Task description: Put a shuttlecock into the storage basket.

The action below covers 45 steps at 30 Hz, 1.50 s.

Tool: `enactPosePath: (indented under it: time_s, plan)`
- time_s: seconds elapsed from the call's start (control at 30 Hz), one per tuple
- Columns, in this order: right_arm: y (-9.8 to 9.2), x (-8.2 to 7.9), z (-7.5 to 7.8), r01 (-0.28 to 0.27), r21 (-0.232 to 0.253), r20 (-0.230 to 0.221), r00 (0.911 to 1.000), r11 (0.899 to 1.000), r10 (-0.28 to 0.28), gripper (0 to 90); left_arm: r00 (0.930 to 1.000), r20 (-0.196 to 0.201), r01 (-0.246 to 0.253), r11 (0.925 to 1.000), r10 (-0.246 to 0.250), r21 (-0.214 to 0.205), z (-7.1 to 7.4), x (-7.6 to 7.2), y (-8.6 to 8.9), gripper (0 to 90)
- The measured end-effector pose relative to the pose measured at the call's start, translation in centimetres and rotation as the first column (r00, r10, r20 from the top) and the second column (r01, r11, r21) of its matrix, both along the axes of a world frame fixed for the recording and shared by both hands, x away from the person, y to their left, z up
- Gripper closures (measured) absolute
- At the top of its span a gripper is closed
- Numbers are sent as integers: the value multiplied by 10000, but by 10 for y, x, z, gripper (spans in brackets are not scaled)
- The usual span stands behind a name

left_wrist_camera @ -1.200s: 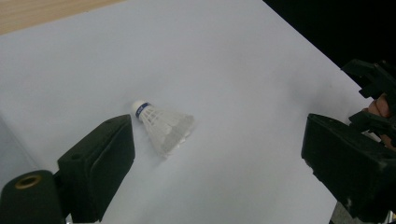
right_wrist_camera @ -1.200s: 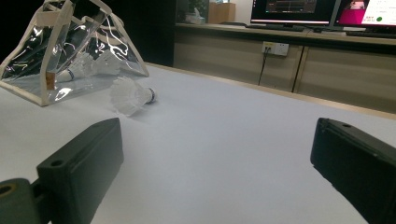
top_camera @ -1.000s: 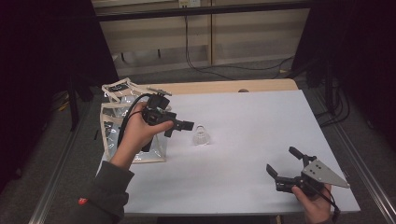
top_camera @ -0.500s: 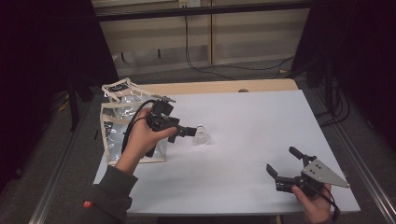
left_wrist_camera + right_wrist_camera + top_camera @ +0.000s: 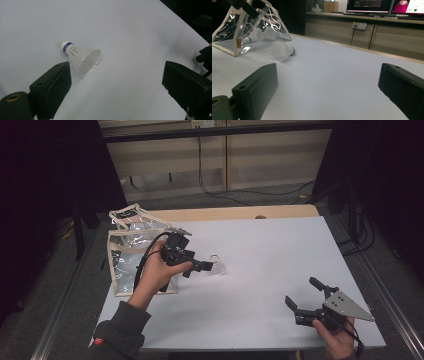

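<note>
A white surface [image 5: 280, 265] is seen, edged with pale wood at the far side. Monitors [image 5: 384, 5] are lit beyond it. Cables [image 5: 210, 185] are hung against the cabinet behind.

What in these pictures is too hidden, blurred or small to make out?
- High view: the shuttlecock is a pale blur; the left gripper is so close that contact cannot be judged.
- Left gripper view: the print on the shuttlecock's blue band is too small to read.
- Right gripper view: the clear bag glares, so its contents blur; the frame's left edge cuts it off.
</note>
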State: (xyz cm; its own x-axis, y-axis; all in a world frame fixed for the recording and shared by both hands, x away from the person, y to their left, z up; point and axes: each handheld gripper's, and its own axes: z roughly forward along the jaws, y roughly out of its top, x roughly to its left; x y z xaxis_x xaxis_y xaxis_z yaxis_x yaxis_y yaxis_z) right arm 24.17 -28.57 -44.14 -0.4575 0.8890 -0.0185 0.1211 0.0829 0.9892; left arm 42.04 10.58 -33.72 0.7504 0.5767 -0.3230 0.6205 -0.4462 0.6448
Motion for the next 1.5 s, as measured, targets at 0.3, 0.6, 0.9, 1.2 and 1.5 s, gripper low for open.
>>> enactPosePath:
  time_s: [0.3, 0.6, 0.9, 1.2, 1.5]
  plan:
    - [0, 0, 0, 10, 1, -1, 10000, 10000, -10, 25, 10000, -56, 59, 10000, -59, -23, -12, 1, -7, 93]
    - [-1, 0, 0, 0, 15, 4, 10000, 10000, 0, 24, 10000, -74, -20, 9999, 21, 121, -23, 2, -14, 91]
    - [-1, 0, 0, -18, 17, 25, 10000, 10000, 18, 24, 9998, -28, -173, 9996, 174, 225, -37, 4, -19, 89]
    - [-1, 0, 0, -22, 13, 30, 10000, 10000, 22, 24, 9995, 39, -312, 9988, 311, 368, -46, 5, -22, 90]
    - [-1, 0, 0, -14, 18, 33, 10000, 10000, 14, 24, 9994, 143, -329, 9980, 322, 548, -52, 4, -27, 89]
